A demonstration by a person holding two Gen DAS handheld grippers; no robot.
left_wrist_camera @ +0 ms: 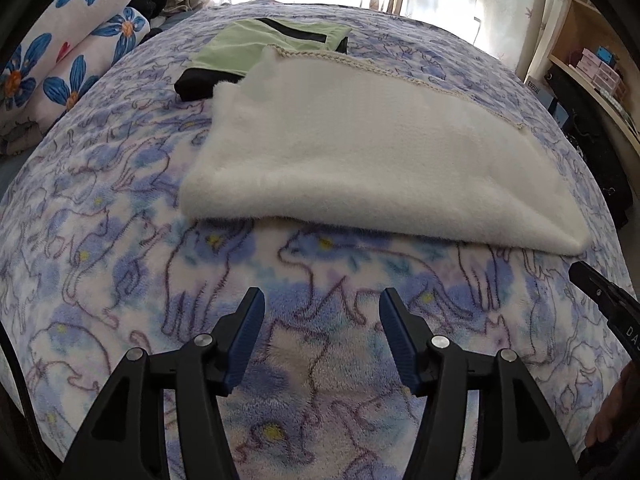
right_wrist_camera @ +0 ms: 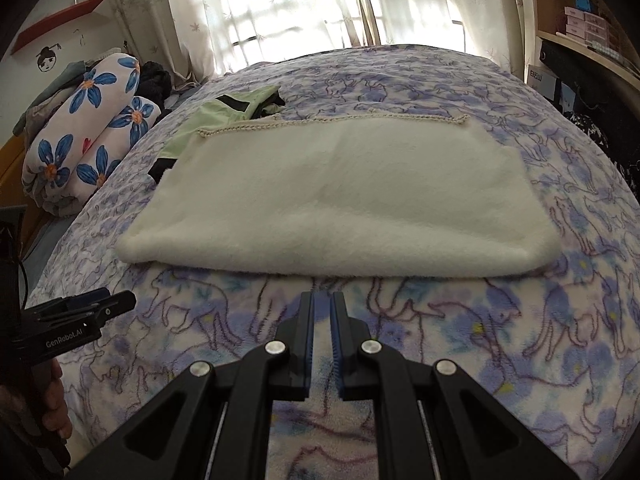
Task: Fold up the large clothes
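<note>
A fluffy white garment (left_wrist_camera: 360,152) (right_wrist_camera: 340,200) lies folded flat on the bed, its crocheted trim along the far edge. My left gripper (left_wrist_camera: 321,294) hovers over the bedspread just short of the garment's near fold; its jaws stand open with nothing between them. My right gripper (right_wrist_camera: 323,296) is shut and empty, pointing at the middle of the near fold from a short distance. Each gripper shows at the edge of the other's view: the left gripper (right_wrist_camera: 100,304) low on the left, the right gripper (left_wrist_camera: 592,280) at the right.
A folded green and black garment (left_wrist_camera: 264,48) (right_wrist_camera: 224,116) lies behind the white one, partly under its far left corner. The blue cat-print bedspread (left_wrist_camera: 120,240) covers the bed. Rolled floral bedding (right_wrist_camera: 92,140) sits at the left, shelves (left_wrist_camera: 592,64) at the right, and curtains behind.
</note>
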